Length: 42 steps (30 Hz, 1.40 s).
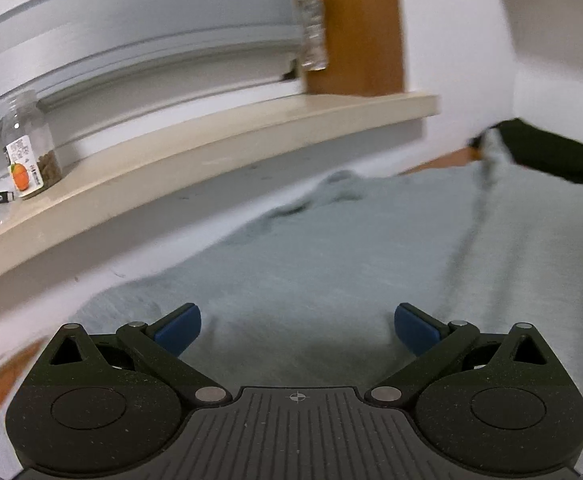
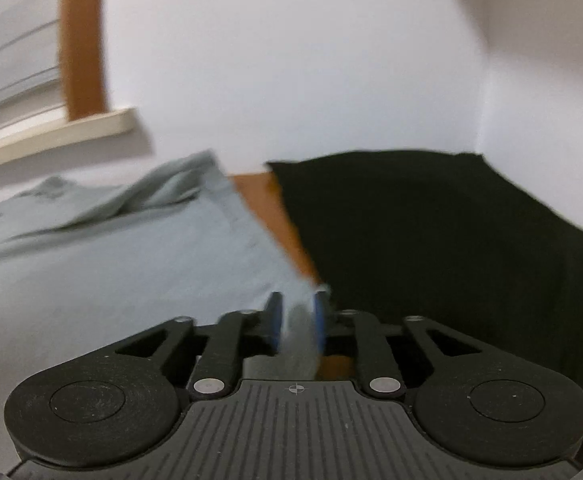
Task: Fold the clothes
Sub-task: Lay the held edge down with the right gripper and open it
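Where R gripper (image 2: 297,320) bites: shirt (image 2: 131,264) edge.

my left tool (image 1: 297,322) is matte black plastic, speckled, with two round hubs, silver pivot pins, a ribbed grey centre plate bearing a small crosshair mark, and blue pads (image 1: 179,326) on its fingers. my right tool (image 2: 296,320) has the same build, with blue-edged pads (image 2: 320,320).
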Tool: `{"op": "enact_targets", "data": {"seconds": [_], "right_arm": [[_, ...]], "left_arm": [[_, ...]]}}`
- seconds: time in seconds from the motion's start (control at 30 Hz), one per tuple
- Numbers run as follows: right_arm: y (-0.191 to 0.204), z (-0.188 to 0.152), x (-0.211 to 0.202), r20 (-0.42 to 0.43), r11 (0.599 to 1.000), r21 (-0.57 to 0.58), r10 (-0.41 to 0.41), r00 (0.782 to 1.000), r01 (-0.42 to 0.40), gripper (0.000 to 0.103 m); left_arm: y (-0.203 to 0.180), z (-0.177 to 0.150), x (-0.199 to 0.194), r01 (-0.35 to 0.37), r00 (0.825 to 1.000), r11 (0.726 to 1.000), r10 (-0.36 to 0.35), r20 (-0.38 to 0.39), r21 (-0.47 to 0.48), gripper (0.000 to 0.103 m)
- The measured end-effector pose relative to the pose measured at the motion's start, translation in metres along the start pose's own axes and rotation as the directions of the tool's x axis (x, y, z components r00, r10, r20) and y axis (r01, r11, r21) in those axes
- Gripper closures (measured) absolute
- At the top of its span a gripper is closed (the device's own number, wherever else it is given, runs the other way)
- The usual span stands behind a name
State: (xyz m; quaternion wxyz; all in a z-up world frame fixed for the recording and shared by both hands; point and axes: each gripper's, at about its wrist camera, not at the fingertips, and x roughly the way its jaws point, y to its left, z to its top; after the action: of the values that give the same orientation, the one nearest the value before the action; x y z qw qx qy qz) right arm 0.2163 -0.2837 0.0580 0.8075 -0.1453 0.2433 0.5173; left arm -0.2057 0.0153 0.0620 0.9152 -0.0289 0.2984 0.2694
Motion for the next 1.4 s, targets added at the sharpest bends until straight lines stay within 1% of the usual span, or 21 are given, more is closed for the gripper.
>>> {"op": "enact_targets", "data": {"seconds": [0.03,0.1,0.23,0.33,0.37,0.4,0.43,0.47,0.53,0.6,0.73,0.8,0.83,0.9,0.93,1.0,1.07,1.1,1.13,1.3,1.4], "right_arm": [[0.003,-0.006,-0.004,-0.009,1.0,-0.004,0.004,1.0,-0.004,0.067],[0.007,-0.015,-0.009,-0.016,1.0,-0.001,0.009,1.0,-0.009,0.06],[0.009,-0.03,-0.017,-0.009,1.0,0.027,0.013,1.0,-0.013,0.049],[0.01,-0.04,-0.022,-0.003,0.999,0.048,0.016,1.0,-0.016,0.049],[0.012,-0.042,-0.022,0.006,0.999,0.045,0.022,1.0,-0.023,0.05],[0.014,-0.043,-0.021,0.015,0.999,0.041,0.034,0.999,-0.034,0.061],[0.016,-0.043,-0.02,0.023,0.998,0.037,0.045,0.999,-0.046,0.083],[0.019,-0.044,-0.019,0.031,0.998,0.032,0.056,0.998,-0.057,0.096],[0.025,-0.041,-0.017,0.031,0.998,0.016,0.057,0.998,-0.058,0.098],[0.032,-0.037,-0.014,0.044,0.999,-0.022,0.041,0.998,-0.04,0.098],[0.042,-0.011,-0.004,0.107,0.998,-0.052,0.04,0.993,-0.034,0.098],[0.048,0.005,0.005,0.126,0.996,-0.075,0.05,0.991,-0.041,0.098],[0.055,0.011,0.011,0.124,0.994,-0.102,0.049,0.991,-0.036,0.098],[0.068,0.017,0.03,0.059,0.985,-0.167,0.048,0.997,-0.038,0.098],[0.071,0.017,0.038,0.022,0.983,-0.178,0.054,0.998,-0.049,0.097],[0.078,0.011,0.039,0.014,0.977,-0.209,0.035,0.999,-0.032,0.094],[0.078,0.004,0.023,0.034,0.98,-0.197,0.042,0.999,-0.034,0.079],[0.077,-0.001,0.013,0.047,0.982,-0.186,0.044,0.998,-0.034,0.06],[0.077,-0.006,0.002,0.059,0.984,-0.177,0.045,0.997,-0.034,0.051],[0.076,-0.033,-0.059,0.074,0.987,-0.162,0.03,0.997,-0.018,0.051],[0.084,-0.044,-0.088,0.045,0.987,-0.161,0.032,0.998,-0.024,0.051]], "left_arm": [[-0.004,-0.004,-0.007,0.018,1.0,1.0,-0.018,-0.001,-0.002,0.0],[-0.011,-0.016,-0.021,0.042,0.999,0.999,-0.042,-0.006,-0.012,0.0],[-0.022,-0.038,-0.038,0.038,0.999,0.999,-0.038,-0.018,-0.013,0.0],[-0.02,-0.045,-0.047,0.01,1.0,1.0,-0.01,-0.01,-0.013,0.0],[-0.018,-0.047,-0.049,0.003,1.0,1.0,-0.003,-0.003,-0.017,0.0],[-0.016,-0.048,-0.049,-0.008,1.0,1.0,0.008,-0.006,-0.015,0.0],[-0.013,-0.048,-0.046,-0.019,0.999,1.0,0.018,-0.028,-0.015,0.0],[-0.01,-0.048,-0.041,-0.02,0.998,0.999,0.019,-0.059,-0.027,0.0],[-0.003,-0.046,-0.034,-0.021,0.997,0.999,0.018,-0.081,-0.038,0.002],[0.001,-0.043,-0.027,-0.047,0.995,0.999,0.046,-0.084,-0.01,0.002],[0.015,-0.037,-0.013,-0.054,0.995,0.999,0.053,-0.086,-0.009,0.0],[0.022,-0.035,-0.008,-0.038,0.995,0.999,0.036,-0.092,-0.02,0.0],[0.026,-0.034,-0.005,-0.029,0.995,0.999,0.026,-0.097,-0.029,0.0],[0.029,-0.034,-0.004,-0.021,0.995,0.999,0.016,-0.101,-0.043,0.0],[0.028,-0.035,-0.004,-0.024,0.995,0.999,0.02,-0.1,-0.04,0.0],[0.025,-0.036,-0.007,-0.038,0.995,0.999,0.036,-0.093,-0.025,0.0],[0.022,-0.036,-0.008,-0.05,0.995,0.999,0.049,-0.087,-0.009,0.0],[0.021,-0.036,-0.008,-0.054,0.995,0.999,0.053,-0.084,-0.005,0.0],[0.021,-0.035,-0.008,-0.055,0.995,0.998,0.055,-0.083,-0.002,0.0],[0.008,-0.025,-0.018,-0.041,0.999,0.995,0.044,-0.028,0.086,0.0],[-0.006,-0.012,-0.024,0.069,0.997,0.993,-0.072,0.02,0.097,0.0]]}}
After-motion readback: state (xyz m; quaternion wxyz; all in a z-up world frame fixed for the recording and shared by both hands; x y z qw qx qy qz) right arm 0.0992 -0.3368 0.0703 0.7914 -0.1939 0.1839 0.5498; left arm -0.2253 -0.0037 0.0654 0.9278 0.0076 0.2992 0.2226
